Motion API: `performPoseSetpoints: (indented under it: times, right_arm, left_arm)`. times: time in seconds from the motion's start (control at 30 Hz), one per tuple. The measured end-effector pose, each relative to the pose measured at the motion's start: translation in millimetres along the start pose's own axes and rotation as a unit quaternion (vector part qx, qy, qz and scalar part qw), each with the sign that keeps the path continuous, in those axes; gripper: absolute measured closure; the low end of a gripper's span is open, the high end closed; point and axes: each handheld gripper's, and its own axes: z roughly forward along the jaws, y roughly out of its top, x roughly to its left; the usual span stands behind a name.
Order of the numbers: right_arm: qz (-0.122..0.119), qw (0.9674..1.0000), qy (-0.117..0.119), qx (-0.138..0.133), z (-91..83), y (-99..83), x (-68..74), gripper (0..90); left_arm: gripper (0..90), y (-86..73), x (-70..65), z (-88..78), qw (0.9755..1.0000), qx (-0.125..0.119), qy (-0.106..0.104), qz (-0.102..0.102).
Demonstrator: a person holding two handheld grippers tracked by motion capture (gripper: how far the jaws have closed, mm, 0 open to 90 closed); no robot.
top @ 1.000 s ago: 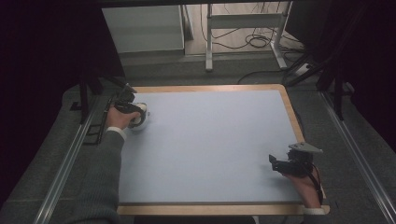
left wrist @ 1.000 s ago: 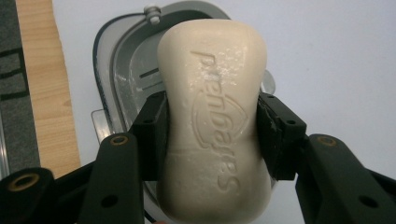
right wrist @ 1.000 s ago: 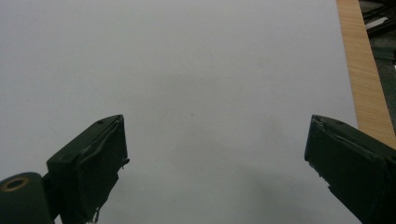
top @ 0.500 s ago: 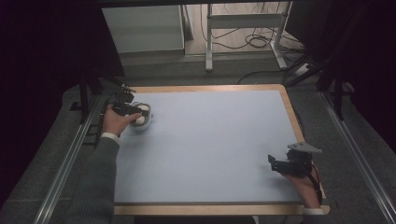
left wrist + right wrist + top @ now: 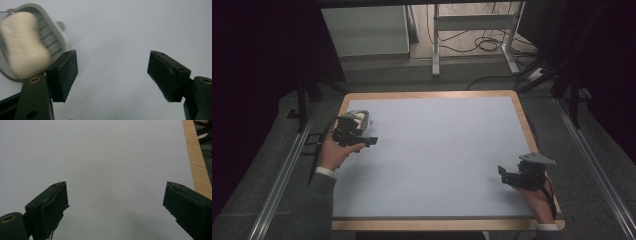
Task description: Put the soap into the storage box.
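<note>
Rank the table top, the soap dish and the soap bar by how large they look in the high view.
1. The table top, by far the largest.
2. The soap dish, partly hidden behind the left gripper.
3. The soap bar lying in it, so smaller than the dish, though the difference looks slight.

Black two-jawed tongs point(image 5: 371, 141) with brass rivets; grey sleeve point(image 5: 314, 210) with white cuff.

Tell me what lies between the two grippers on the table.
Nothing: in the high view the blue-grey table is bare between the left gripper and the right gripper. The soap in its dish lies beside the left gripper, outside that stretch.
</note>
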Motion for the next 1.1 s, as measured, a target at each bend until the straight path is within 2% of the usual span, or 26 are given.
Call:
performPoseSetpoints:
  times: [0.07,0.23,0.43,0.6,0.77,1.1]
  right_arm:
    - [-0.001,1.0,0.0,0.0,0.0,0.1,0.5,5.7]
    - [-0.002,1.0,-0.001,0.0,0.0,0.0,0.4,5.7]
    - [-0.004,1.0,0.001,0.003,0.5,0.1,2.0,5.7]
    - [-0.004,1.0,0.002,0.003,1.5,-0.1,2.3,5.7]
    - [-0.006,1.0,0.002,0.004,1.8,0.3,3.8,5.7]
    - [-0.009,0.9999,0.005,-0.003,1.0,1.3,5.1,5.7]
  left_arm:
    - [25.2,-11.0,-7.1,-3.1,0.9998,-0.019,-0.004,0.01]
    - [24.8,-34.1,-16.7,-6.1,0.9996,-0.025,-0.012,0.006]
    - [24.0,-60.8,-21.3,-4.6,0.9994,-0.024,-0.024,-0.007]
    - [23.8,-80.4,-27.9,-1.5,0.9994,-0.019,-0.028,-0.008]
    - [23.4,-86.5,-32.6,4.0,0.9994,-0.01,-0.034,-0.003]
    - [22.6,-85.9,-31.3,2.3,0.9993,-0.013,-0.035,-0.009]
